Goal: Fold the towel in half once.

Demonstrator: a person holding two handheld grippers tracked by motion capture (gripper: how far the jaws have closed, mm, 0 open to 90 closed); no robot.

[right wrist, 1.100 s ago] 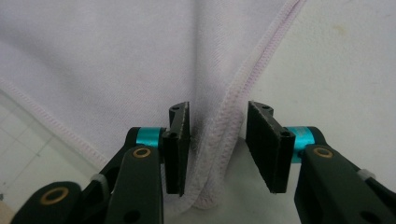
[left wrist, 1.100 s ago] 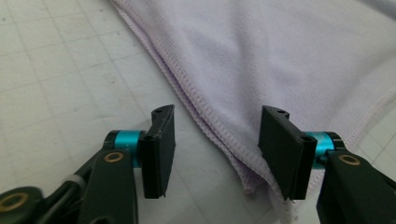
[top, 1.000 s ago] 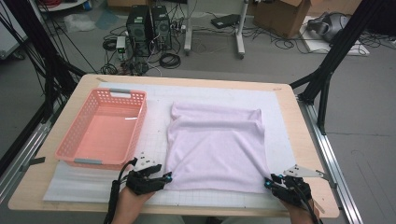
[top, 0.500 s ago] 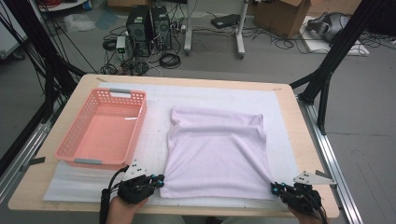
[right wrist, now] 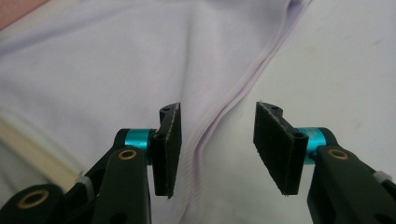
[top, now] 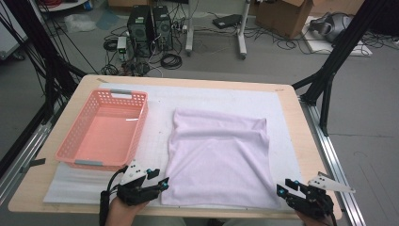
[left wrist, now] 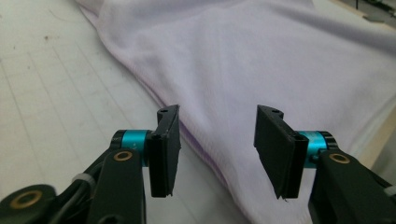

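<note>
A pale lilac cloth (top: 219,157) lies spread flat on the white mat (top: 155,113) in the middle of the table. My left gripper (top: 162,182) sits at the cloth's near left corner, its jaws having just opened. In the left gripper view the left gripper (left wrist: 217,140) stands open above the cloth's hemmed edge (left wrist: 196,140), pads clear of it. At the near right corner is my right gripper (top: 284,187). Its jaws have also just opened; in the right gripper view the right gripper (right wrist: 217,140) is open over the cloth's hem (right wrist: 219,116), gripping nothing.
A pink plastic basket (top: 104,130) stands empty on the left of the mat. The wooden table's front edge (top: 61,207) runs just under both hands. Black frame struts rise beside the table at both sides, and cables and boxes lie on the floor beyond.
Both grippers, shut on the cloth's near corners half a second ago, now stand open with the cloth let go. The cloth's near edge lies flat, drawn toward the front of the table.
</note>
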